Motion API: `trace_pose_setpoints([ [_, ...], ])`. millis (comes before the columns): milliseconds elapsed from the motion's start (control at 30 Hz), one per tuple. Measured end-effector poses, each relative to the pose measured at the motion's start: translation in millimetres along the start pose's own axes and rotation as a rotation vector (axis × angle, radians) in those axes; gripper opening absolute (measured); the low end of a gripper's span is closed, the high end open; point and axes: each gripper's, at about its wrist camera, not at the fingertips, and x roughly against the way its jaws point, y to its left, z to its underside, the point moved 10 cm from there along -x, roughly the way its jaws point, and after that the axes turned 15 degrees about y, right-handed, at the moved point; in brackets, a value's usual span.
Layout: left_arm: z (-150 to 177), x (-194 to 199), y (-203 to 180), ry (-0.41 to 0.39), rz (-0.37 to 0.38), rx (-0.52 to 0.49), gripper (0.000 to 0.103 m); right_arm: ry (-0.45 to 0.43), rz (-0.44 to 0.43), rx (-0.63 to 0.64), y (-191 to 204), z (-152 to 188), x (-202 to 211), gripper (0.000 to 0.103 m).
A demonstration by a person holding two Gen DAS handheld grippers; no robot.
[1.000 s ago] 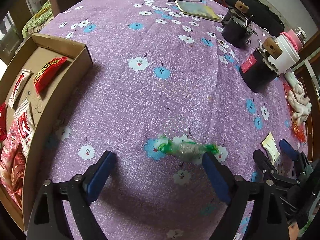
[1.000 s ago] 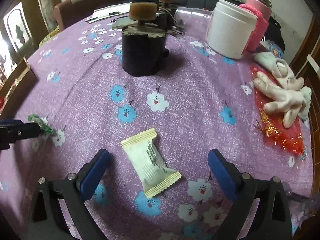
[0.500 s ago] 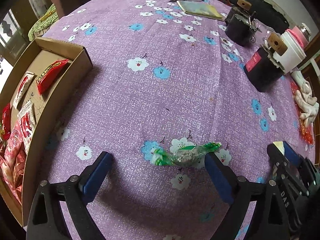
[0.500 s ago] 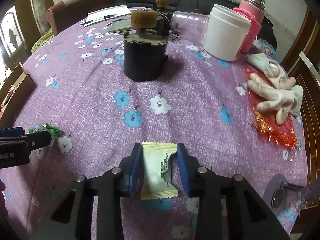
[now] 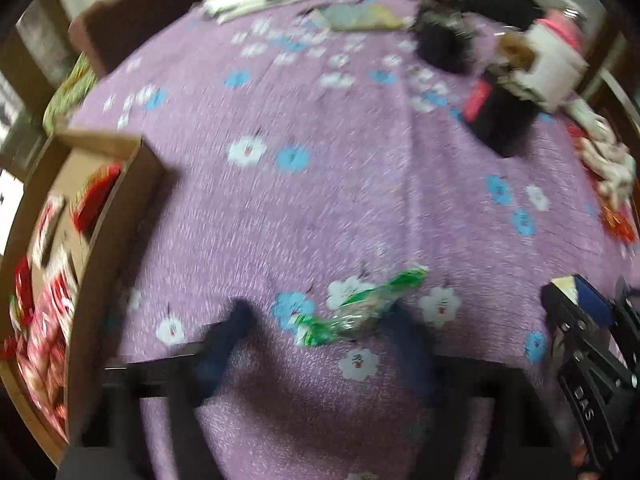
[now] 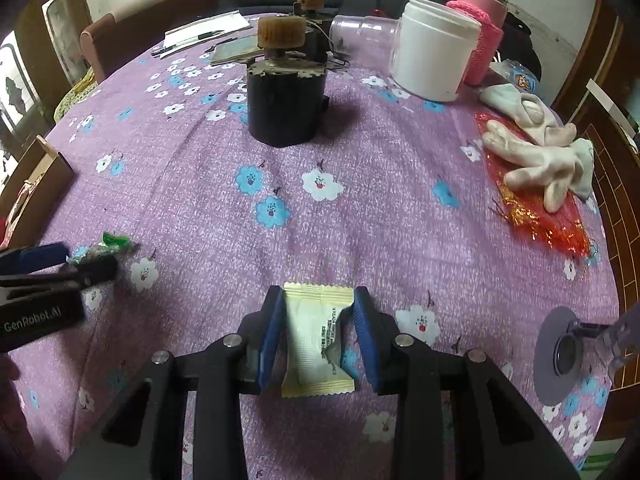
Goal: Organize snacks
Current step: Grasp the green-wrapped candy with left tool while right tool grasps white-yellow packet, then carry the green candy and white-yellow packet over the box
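Note:
A green-ended twist candy (image 5: 356, 308) lies on the purple flowered cloth between the blue pads of my left gripper (image 5: 320, 320); the view is motion-blurred, the jaws narrowed around it but a gap remains on the left. It also shows in the right wrist view (image 6: 105, 247) at the left gripper's tips (image 6: 76, 262). My right gripper (image 6: 318, 312) is shut on a pale yellow snack packet (image 6: 316, 336), held just above the cloth. A cardboard box (image 5: 120, 200) with several red snack packs (image 5: 44, 308) stands at the left.
Two black cylinders (image 6: 284, 108) with cork tops, a white tub (image 6: 434, 48), a pink flask (image 6: 480, 20), a clear jar, white gloves (image 6: 540, 160) on red foil, papers and a pen at the far side. A chair stands behind the table.
My left gripper's jaws have closed in from wide open around the green candy. My right gripper closed on the pale packet and holds it squarely.

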Motion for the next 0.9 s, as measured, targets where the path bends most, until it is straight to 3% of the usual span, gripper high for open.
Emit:
trace_pose_setpoints([
  [33, 1, 1, -4, 0.002, 0.013, -0.026, 0.02, 0.001, -0.002, -0.003, 0, 1, 0, 0.034],
  [167, 3, 2, -6, -0.013, 0.04, -0.043, 0.02, 0.005, -0.001, -0.011, -1, 3, 1, 0.034],
  [500, 25, 11, 4, -0.099, 0.026, -0.097, 0.02, -0.013, -0.025, -0.054, -4, 10, 2, 0.034],
  [900, 42, 15, 7, -0.147, 0.016, -0.148, 0.02, -0.02, -0.031, -0.084, 5, 41, 10, 0.034],
])
